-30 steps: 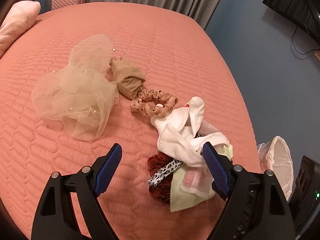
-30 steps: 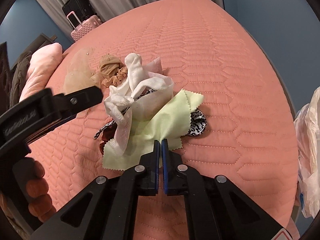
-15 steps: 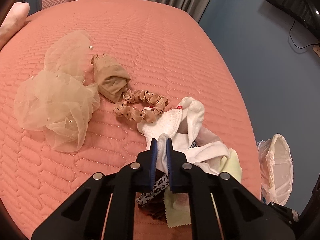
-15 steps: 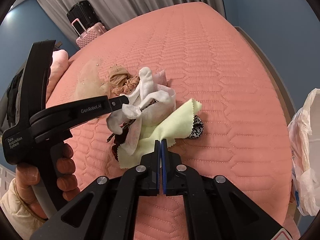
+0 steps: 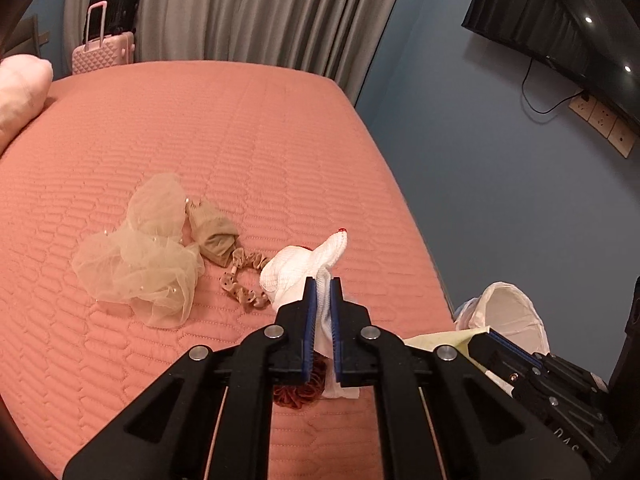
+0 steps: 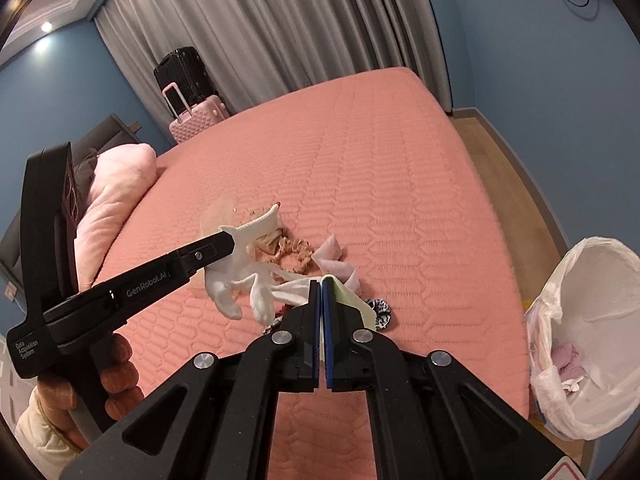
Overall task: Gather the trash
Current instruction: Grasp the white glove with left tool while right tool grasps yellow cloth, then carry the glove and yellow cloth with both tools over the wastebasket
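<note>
Both grippers lifted: left gripper [image 5: 323, 280] clamps white sock [image 5: 304, 268], right gripper [image 6: 322, 285] apparently yellow cloth [image 6: 347, 294].

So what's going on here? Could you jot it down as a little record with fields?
place: pink bed in a bedroom
left gripper: shut on white cloth, lifted off the bed
right gripper: shut on green cloth
left on bed: tulle, scrunchie, stocking
bin: beside the bed, bag-lined, some scraps inside
</note>
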A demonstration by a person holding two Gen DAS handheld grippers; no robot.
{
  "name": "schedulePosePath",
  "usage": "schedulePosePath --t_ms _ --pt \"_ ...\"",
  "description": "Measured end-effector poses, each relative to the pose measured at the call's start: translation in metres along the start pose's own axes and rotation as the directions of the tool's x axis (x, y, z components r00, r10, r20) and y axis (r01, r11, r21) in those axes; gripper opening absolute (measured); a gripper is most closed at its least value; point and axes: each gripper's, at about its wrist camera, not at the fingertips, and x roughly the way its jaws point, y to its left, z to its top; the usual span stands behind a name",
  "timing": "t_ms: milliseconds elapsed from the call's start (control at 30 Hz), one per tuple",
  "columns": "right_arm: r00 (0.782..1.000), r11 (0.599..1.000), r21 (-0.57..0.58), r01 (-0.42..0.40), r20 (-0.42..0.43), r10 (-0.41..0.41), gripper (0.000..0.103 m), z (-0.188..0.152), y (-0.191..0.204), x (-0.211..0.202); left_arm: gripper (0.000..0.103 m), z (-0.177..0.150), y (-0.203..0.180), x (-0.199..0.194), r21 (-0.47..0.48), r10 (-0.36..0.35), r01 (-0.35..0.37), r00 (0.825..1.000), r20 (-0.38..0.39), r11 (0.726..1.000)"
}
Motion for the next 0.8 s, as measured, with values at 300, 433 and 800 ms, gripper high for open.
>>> schedulePosePath --t_ms 300,433,800 --pt "0.982 0.999 -0.018 0.032 0.185 -0.028 0.002 0.043 -0.008 -0.091 0.007 0.025 -0.063 -0.047 0.1 -0.081 0.07 0.99 0.112 0.993" --pt "0.965 0.998 -0.02 0.057 0.258 -0.05 0.002 0.058 -0.016 -0.131 0.007 0.032 -0.095 -0.062 0.154 -0.13 0.107 0.98 0.151 0.982" --pt "0.917 0.989 0.001 0.147 0.376 -0.136 0.002 0.075 -0.046 -0.213 0.007 0.037 -0.177 -0.083 0.275 -0.254 0.2 0.951 0.178 0.94"
